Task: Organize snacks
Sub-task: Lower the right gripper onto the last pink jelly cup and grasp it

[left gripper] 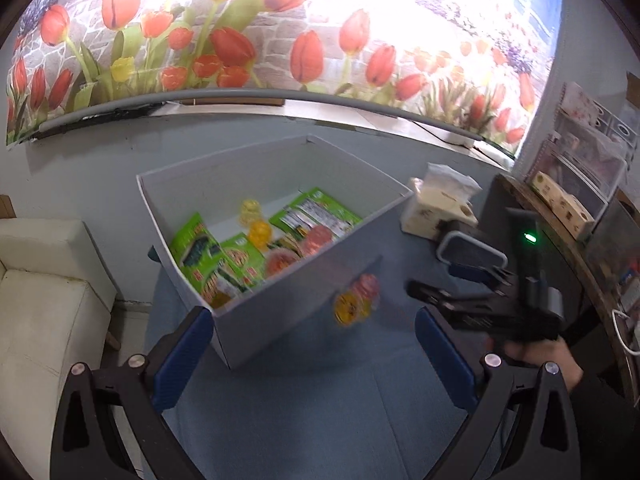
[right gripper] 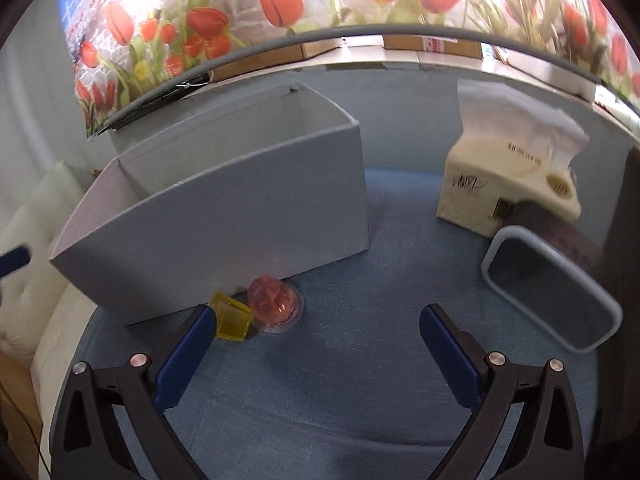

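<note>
Both the left gripper (left gripper: 314,344) and right gripper (right gripper: 318,344) are spread, empty. The 2 jelly cups (right gripper: 276,308) (touching the box (right gripper: 224,216)) could be pushed away on approach.

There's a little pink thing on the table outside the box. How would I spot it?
Find the big white box on the blue tablecloth. At the foot of its near wall sit two small jelly cups. Yours is the pink jelly cup, round and domed, touching the yellow jelly cup, which is square.
</note>
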The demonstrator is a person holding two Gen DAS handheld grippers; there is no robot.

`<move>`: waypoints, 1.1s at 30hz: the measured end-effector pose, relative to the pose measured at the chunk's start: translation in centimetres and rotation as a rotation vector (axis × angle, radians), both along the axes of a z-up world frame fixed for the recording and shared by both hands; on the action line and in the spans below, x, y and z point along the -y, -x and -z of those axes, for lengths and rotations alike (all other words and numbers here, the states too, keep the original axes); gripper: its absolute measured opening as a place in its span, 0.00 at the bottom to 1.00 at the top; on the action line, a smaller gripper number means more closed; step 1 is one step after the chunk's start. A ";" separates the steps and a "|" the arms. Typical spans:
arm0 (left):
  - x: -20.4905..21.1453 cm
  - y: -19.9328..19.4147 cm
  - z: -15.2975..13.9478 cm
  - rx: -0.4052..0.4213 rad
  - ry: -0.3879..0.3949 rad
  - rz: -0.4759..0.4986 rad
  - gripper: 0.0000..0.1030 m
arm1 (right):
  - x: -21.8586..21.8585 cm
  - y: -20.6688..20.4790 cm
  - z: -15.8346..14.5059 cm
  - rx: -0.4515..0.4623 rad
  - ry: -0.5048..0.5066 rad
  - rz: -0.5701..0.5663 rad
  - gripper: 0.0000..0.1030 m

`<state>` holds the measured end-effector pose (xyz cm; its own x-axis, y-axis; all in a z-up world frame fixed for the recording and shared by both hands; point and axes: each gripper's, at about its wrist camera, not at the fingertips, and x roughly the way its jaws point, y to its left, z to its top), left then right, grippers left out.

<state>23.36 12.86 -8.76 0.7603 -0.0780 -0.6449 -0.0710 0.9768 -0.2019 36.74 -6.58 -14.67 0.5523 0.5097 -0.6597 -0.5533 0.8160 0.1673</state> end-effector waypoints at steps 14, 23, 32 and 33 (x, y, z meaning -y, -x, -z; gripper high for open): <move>0.1 3.0 1.9 -0.016 0.042 -0.005 1.00 | -5.5 -2.2 3.2 -0.034 0.042 -0.039 0.70; -0.2 4.0 3.1 -0.027 0.087 -0.025 1.00 | -6.1 -1.4 3.9 -0.001 0.081 -0.054 0.44; 0.8 3.6 3.9 -0.051 0.049 -0.024 1.00 | -4.1 -0.2 2.8 0.004 0.023 -0.050 0.36; 1.2 3.5 4.0 -0.056 0.036 -0.028 1.00 | -3.2 -0.3 2.6 0.004 0.015 -0.052 0.36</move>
<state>19.91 11.69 -12.79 0.7255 -0.0810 -0.6834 -0.1106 0.9664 -0.2319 37.04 -3.36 -17.22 0.5282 0.5280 -0.6650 -0.5956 0.7885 0.1531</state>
